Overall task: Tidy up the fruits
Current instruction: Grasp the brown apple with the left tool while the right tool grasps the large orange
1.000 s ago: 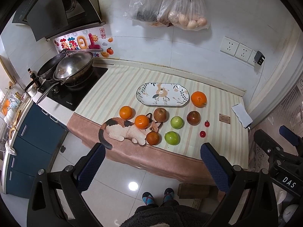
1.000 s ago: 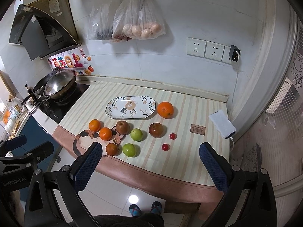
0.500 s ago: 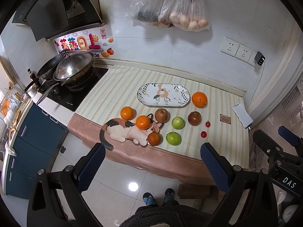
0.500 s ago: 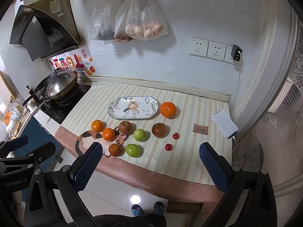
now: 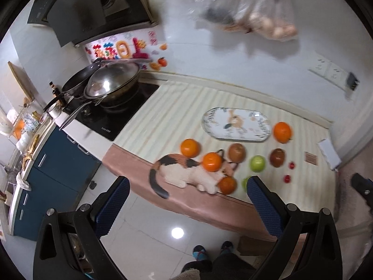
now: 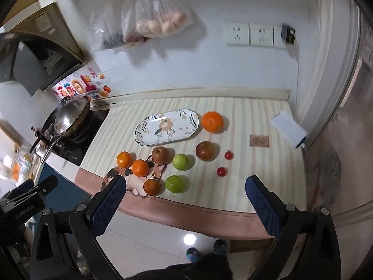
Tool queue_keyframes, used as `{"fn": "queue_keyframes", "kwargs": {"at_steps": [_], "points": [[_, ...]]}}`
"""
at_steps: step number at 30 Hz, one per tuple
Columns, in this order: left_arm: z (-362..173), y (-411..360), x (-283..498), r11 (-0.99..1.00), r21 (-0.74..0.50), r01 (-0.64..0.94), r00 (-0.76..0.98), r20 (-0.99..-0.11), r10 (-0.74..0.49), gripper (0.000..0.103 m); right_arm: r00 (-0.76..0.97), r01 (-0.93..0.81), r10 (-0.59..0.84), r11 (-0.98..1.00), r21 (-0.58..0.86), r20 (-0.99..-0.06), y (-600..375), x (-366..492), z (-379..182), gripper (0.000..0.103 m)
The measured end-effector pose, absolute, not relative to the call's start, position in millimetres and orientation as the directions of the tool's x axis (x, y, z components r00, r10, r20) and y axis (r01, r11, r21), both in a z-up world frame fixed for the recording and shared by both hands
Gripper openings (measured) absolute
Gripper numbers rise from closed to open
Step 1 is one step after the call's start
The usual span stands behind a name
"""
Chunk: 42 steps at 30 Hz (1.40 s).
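Both grippers, left (image 5: 186, 200) and right (image 6: 184, 198), hang spread and empty off the counter's (image 6: 256, 186) front edge; fruit beside the oval plate (image 6: 166, 127).

An oval floral plate (image 6: 166, 127) lies flat and bare on the striped tabletop (image 6: 244, 182). Just right of the plate sits a large orange (image 6: 212, 121). In front of the plate stand two reddish-brown apples (image 6: 160, 155) (image 6: 205, 150), two green apples (image 6: 180, 161) (image 6: 174, 184), three small oranges (image 6: 123, 159) (image 6: 140, 168) (image 6: 152, 187) and two tiny red fruits (image 6: 229, 155) (image 6: 221, 171), all apart from the plate.
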<state>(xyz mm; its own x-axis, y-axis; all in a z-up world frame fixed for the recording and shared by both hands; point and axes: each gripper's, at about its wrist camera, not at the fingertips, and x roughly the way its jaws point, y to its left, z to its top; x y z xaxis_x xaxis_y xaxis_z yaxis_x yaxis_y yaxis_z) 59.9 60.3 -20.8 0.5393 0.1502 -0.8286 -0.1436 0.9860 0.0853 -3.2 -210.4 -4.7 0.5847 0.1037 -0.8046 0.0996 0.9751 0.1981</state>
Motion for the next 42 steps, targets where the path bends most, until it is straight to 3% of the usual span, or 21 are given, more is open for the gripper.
{"fn": "queue_keyframes", "kwargs": {"at_steps": [4,9,20,23,33,39,42], "points": [[-53,81,89,0.98,0.111,-0.167,0.481,-0.858,0.18,0.103,0.549,0.152,0.062,0.973,0.173,-0.834,-216,26,-35,0.103],[-96,85,135,0.984,0.071,-0.166,0.373,-0.919,0.129,0.103,0.479,0.193,0.034,0.971,0.143,-0.877,-229,82,-76,0.103],[-200,13,268,0.998,0.024,-0.066,0.124,-0.992,0.032,0.101,0.317,0.187,0.094,0.969,0.159,-0.944,-265,240,-167,0.103],[-236,-6,295,0.998,0.049,-0.032,0.059,-0.997,0.051,0.094,0.283,0.177,0.087,0.974,0.141,-0.955,-268,278,-187,0.103],[-296,-34,330,1.0,0.022,0.0,-0.079,-0.997,0.022,0.089,0.154,0.142,0.074,0.985,0.096,-0.985,-274,368,-258,0.103],[-313,-41,342,1.0,0.01,0.022,-0.109,-0.994,0.013,0.068,0.067,0.156,0.136,0.977,0.145,-0.988,-273,393,-296,0.1],[-318,-42,346,0.999,0.022,0.034,-0.115,-0.993,0.026,0.063,0.026,0.155,0.152,0.976,0.155,-0.988,-270,398,-311,0.091]]}}
